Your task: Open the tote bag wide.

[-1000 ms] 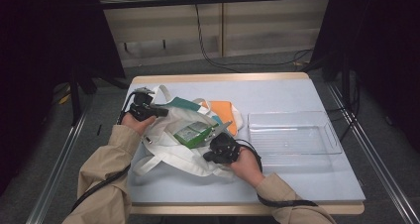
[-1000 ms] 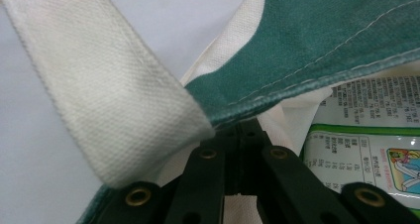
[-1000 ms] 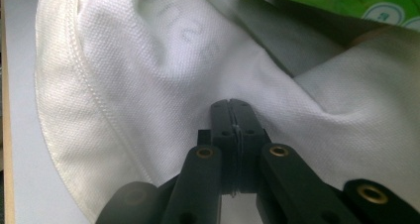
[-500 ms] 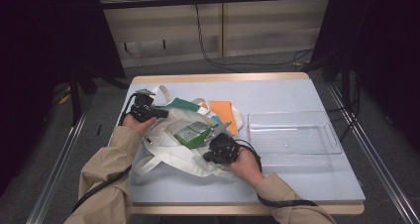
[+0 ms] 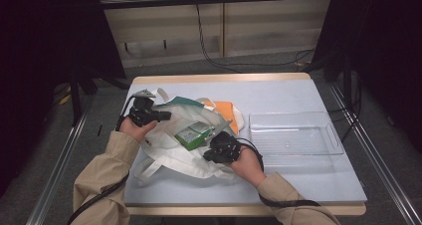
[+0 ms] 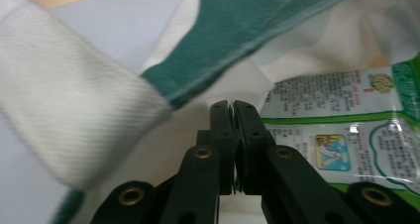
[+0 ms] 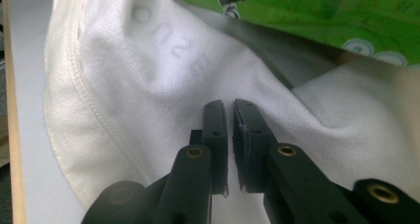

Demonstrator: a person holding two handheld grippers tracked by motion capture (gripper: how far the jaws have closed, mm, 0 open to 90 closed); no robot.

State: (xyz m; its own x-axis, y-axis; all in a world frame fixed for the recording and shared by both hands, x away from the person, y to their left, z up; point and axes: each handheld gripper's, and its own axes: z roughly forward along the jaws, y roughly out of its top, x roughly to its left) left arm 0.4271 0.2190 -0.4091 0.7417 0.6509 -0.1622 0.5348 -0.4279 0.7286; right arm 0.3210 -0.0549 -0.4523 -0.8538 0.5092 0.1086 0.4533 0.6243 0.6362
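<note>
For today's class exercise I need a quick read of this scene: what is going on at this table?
A person works at a white cloth tote bag on the table with a hand-held gripper in each hand. The left hand-held gripper is at the bag's green-trimmed edge, jaws almost together. The right hand-held gripper is at the near side of the bag's mouth; its jaws have just been opening slightly and no cloth shows between them. A green packet lies in the bag's mouth. A clear plastic tray waits beside it.

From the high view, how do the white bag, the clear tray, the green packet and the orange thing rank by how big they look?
Largest to smallest:
1. White bag
2. Clear tray, not far behind the bag
3. Green packet
4. Orange thing, mostly hidden under the bag, so its place after the packet is unsure.
</note>
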